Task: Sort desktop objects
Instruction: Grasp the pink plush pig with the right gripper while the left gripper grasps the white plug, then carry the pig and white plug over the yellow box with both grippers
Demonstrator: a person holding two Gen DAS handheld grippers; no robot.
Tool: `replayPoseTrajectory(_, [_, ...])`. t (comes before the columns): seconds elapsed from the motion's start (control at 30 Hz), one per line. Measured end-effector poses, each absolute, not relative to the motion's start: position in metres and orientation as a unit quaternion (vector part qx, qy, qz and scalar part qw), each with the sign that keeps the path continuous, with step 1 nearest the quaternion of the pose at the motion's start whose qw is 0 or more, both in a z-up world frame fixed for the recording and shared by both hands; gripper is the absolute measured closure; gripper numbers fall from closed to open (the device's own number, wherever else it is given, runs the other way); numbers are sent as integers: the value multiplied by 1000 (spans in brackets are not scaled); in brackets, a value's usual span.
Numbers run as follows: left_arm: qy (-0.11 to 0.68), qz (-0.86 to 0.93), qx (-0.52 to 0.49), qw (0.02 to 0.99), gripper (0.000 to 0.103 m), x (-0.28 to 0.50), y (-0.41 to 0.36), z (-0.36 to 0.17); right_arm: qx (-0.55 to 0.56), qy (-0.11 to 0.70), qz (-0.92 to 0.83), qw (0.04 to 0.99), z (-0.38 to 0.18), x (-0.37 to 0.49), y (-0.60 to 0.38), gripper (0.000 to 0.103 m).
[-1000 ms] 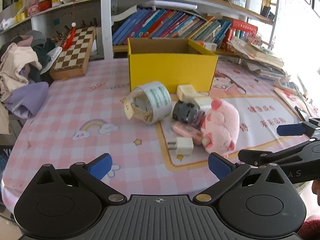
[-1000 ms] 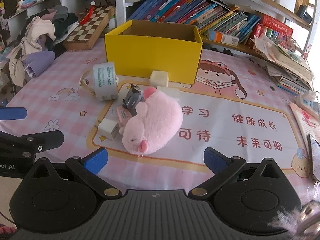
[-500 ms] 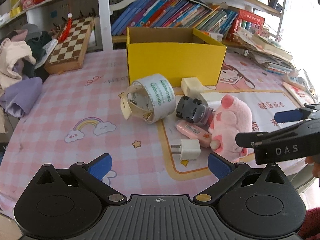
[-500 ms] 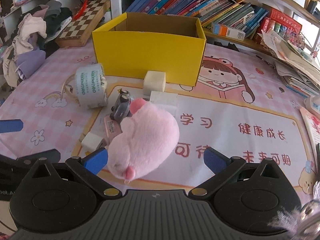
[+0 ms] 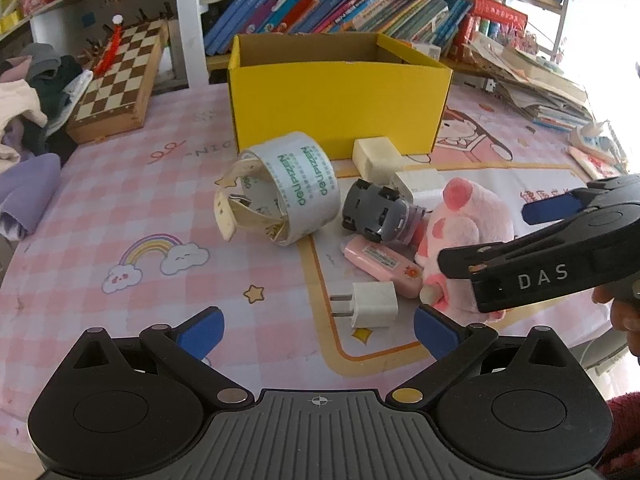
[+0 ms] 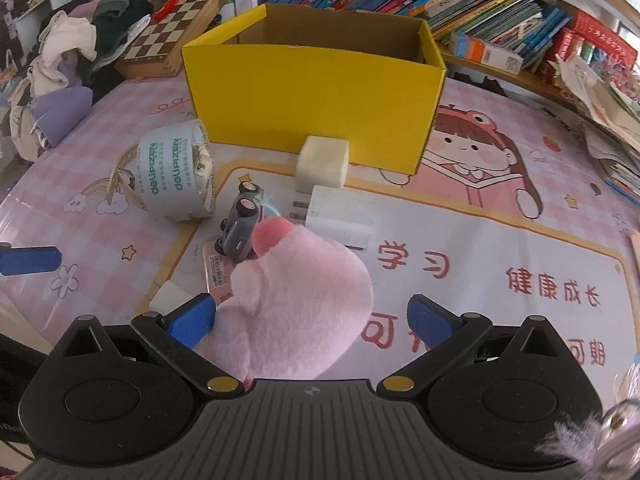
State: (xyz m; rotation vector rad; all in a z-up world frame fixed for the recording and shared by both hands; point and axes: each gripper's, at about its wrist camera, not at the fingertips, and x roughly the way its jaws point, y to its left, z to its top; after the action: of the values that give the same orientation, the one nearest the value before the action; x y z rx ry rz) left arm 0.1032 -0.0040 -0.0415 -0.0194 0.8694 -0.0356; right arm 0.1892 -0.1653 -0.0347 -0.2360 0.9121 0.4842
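With jaws wide, the right gripper (image 6: 308, 320) straddles the plush (image 6: 304, 304), apparently poised to close; the left gripper (image 5: 318, 330) hovers open.

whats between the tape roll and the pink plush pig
In the left wrist view, a grey toy car lies tipped over between the tape roll and the pink plush pig, resting against the pig. A pink eraser lies just in front of it.
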Motion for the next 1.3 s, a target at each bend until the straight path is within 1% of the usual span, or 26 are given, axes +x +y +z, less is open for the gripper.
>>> replayPoseTrajectory(0.03, [423,-18,-9,906,3,105,-5,-42,-113,437,235,861,-36,191,-164,2])
replayPoseTrajectory(0.07, [425,-18,-9,905,3,106,-5,-43,-113,438,240,859,-37,192,-164,5])
replayPoseTrajectory(0.13, [429,-19,-8,903,3,110,-7,-45,-110,439,254,855,-38,193,-164,18])
replayPoseTrajectory(0.27, [433,-18,-10,901,4,114,-9,-47,-109,428,253,861,-35,194,-169,31])
replayPoseTrajectory(0.3, [434,-18,-10,901,4,116,-10,-47,-107,425,251,863,-34,194,-172,37])
replayPoseTrajectory(0.33, [434,-18,-11,901,4,117,-11,-47,-106,423,248,865,-33,194,-174,40])
replayPoseTrajectory(0.4, [434,-19,-12,901,4,119,-13,-48,-103,417,243,870,-30,194,-179,43])
replayPoseTrajectory(0.63, [432,-24,-8,901,7,125,-20,-50,-71,429,204,877,-30,200,-207,44])
replayPoseTrajectory(1.03, [442,-37,18,896,22,132,-35,-58,-70,429,205,877,-30,192,-219,43])
replayPoseTrajectory(1.1, [445,-37,29,895,33,133,-37,-61,-70,428,206,877,-30,191,-220,43])
replayPoseTrajectory(1.17, [447,-34,36,893,38,134,-38,-64,-70,428,208,877,-30,191,-220,43])
replayPoseTrajectory(1.23, [449,-30,42,892,46,134,-37,-67,-70,428,210,877,-30,190,-220,43])
replayPoseTrajectory(1.3, [452,-31,39,890,57,135,-36,-70,-70,427,210,877,-30,190,-221,43])
